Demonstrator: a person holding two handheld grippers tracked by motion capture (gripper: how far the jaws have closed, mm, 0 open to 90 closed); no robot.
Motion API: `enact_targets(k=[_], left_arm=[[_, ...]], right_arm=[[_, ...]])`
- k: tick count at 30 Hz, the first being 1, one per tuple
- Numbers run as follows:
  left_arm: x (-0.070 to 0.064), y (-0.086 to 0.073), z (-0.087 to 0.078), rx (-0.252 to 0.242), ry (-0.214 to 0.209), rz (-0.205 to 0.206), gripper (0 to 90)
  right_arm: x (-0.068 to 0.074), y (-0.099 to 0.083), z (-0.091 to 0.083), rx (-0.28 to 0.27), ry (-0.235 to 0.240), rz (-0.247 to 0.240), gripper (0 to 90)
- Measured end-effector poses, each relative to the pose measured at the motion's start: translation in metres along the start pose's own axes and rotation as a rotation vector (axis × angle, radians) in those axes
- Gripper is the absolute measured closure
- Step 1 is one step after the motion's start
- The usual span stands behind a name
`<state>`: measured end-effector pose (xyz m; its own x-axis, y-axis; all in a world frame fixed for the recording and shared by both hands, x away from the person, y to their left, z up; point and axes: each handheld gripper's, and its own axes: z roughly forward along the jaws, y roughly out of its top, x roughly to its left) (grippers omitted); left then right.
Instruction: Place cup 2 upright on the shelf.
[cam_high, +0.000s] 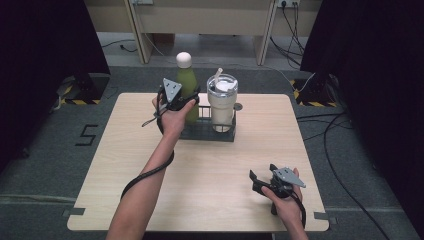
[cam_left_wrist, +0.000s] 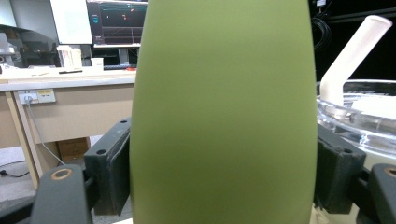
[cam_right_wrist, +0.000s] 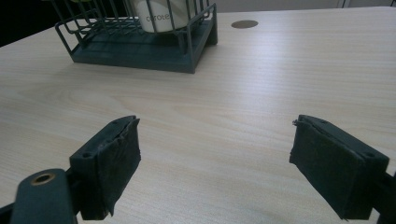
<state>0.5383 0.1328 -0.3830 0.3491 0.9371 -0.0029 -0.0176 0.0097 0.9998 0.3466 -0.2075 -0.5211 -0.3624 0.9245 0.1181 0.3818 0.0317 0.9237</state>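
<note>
A pale wooden table (cam_high: 200, 175) stands on grey carpet between black curtains, with a desk and trailing cables beyond its far edge. Near the middle of that far edge sits a dark wire rack (cam_high: 207, 131) holding 2 drink containers: a green bottle (cam_high: 187, 82) with a cream cap and, just beside it, a cream tumbler (cam_high: 221, 102) with a clear lid and straw. The left tool (cam_high: 186, 101) is pinching the green bottle, its pads (cam_left_wrist: 112, 170) pressed against both sides of the wide body. The bottle looks rigid, smooth and probably slippery, perhaps heavy if full, so a firm hold across the broad middle, kept upright, seems safest when lifting it clear of the wire rack. The right tool (cam_high: 254, 181) hovers near the table's near right corner, jaws spread wide and empty.
</note>
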Motion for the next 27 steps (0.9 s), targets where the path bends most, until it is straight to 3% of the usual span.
enact_targets(k=[27], left_arm=[[0.001,-0.029,0.006,0.068,0.006,-0.001,21.5]], right_arm=[[0.001,0.0,0.0,0.001,0.003,-0.006,15.4]])
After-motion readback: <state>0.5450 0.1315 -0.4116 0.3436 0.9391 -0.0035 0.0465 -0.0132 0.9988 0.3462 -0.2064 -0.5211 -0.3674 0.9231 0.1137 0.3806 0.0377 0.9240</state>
